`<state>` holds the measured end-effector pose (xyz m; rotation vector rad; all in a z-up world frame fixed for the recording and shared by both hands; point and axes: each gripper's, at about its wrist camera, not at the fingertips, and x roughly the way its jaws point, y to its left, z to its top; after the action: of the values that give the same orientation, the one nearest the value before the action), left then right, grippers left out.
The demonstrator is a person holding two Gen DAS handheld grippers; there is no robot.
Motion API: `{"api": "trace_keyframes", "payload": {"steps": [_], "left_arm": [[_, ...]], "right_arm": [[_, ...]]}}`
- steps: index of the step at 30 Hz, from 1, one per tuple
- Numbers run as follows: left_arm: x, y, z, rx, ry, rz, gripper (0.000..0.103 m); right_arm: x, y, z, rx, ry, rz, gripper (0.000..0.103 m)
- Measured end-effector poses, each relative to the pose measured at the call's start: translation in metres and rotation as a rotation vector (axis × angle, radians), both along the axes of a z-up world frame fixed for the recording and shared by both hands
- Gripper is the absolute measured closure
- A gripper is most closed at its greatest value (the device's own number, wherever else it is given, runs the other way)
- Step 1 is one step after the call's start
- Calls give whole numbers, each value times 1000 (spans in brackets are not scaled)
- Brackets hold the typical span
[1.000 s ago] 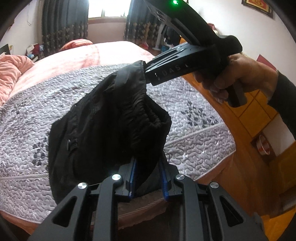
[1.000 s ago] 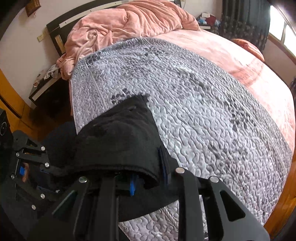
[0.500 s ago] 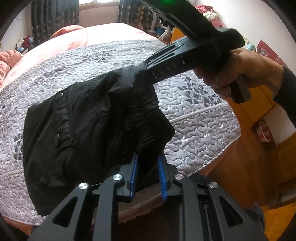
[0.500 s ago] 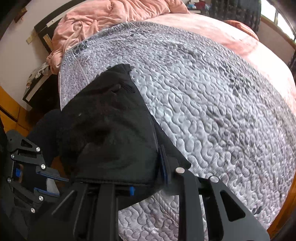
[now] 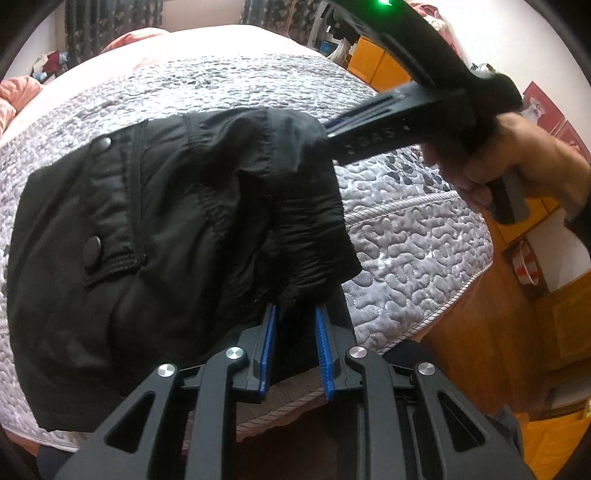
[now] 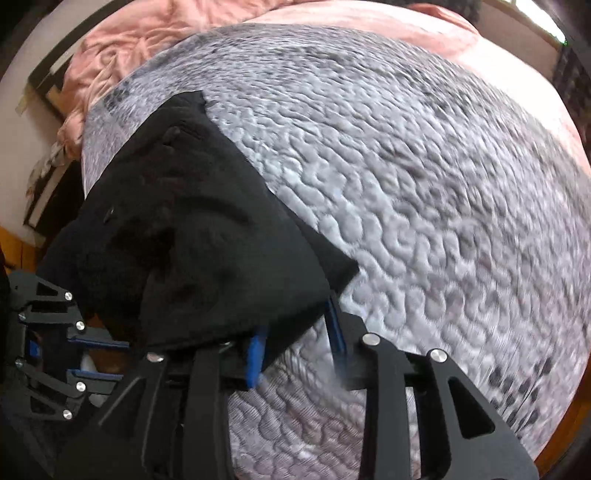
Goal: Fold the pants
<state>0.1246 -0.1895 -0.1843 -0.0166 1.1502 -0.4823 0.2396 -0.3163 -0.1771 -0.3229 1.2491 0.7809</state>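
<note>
The black pants (image 5: pixel 155 236) lie bunched over the near corner of the grey quilted bed cover (image 5: pixel 406 229). My left gripper (image 5: pixel 295 314) holds the elastic waistband between its blue pads; the jaws stand a little apart around the cloth. My right gripper (image 5: pixel 327 133) shows in the left wrist view, clamped on the far waistband edge. In the right wrist view the pants (image 6: pixel 207 236) drape over my right gripper (image 6: pixel 295 325), whose blue pads (image 6: pixel 256 350) pinch the cloth. The left gripper (image 6: pixel 92 358) shows at lower left.
The grey cover (image 6: pixel 424 192) spreads over a pink bed (image 6: pixel 369 18), with a pink duvet (image 6: pixel 122 44) heaped at the headboard. Orange wooden cabinets (image 5: pixel 561 317) and floor lie to the right of the bed corner. The bed edge (image 5: pixel 424 325) runs just under my left gripper.
Both grippers have lowered the pants toward the bed cover and the cloth has spread out flatter to the left. The right gripper has moved forward over the bed.
</note>
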Motion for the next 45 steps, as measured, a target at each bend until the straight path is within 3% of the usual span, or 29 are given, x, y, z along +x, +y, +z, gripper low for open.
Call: {"api": "trace_keyframes", "payload": {"steps": [4,5,6,7,9,10,12,15,20,22,23,28,31,34,35,36,41,45], "left_arm": [[-4,16,6,-51,-2,32,74],[-4,21,9,-72,-2,45,65],[-6,28,14,-93,-8,64,48],[-9,42,23,-126,-25,98,42],[-13,69,38,-166,-71,170,25],[-14,79,43,-178,-87,200,22],[-14,116,53,-219,-120,307,15],[-7,170,52,-236,-119,472,13],[8,235,28,-143,-60,652,13],[10,248,18,-119,-37,675,13],[11,252,12,-108,-26,679,13],[13,250,-2,-78,-3,667,13],[11,247,-11,-88,25,660,13],[8,242,-12,-85,26,641,13],[6,242,-12,-85,23,639,13],[5,243,-12,-86,22,637,12],[2,246,-14,-97,30,638,12],[1,244,-15,-94,31,629,11]], "right_arm": [[0,-26,2,44,68,-159,45],[3,-40,2,64,102,-247,37],[4,-48,3,82,122,-303,35],[6,-60,3,108,147,-378,35],[8,-89,2,242,222,-558,33],[6,-101,1,365,268,-635,33],[0,-104,-1,526,329,-675,29],[-7,-86,-10,602,363,-668,28],[-7,-49,-27,631,408,-661,29],[-7,-37,-28,597,409,-646,50],[-6,-33,-29,585,422,-633,75],[-3,-30,-15,483,353,-649,88],[1,-45,-35,449,375,-743,82],[-9,-48,-30,471,350,-730,56],[-15,-52,-26,476,333,-737,38],[-22,-59,-21,486,315,-752,34],[-73,-82,-24,528,350,-826,31],[-94,-72,-43,572,410,-819,32]]}}
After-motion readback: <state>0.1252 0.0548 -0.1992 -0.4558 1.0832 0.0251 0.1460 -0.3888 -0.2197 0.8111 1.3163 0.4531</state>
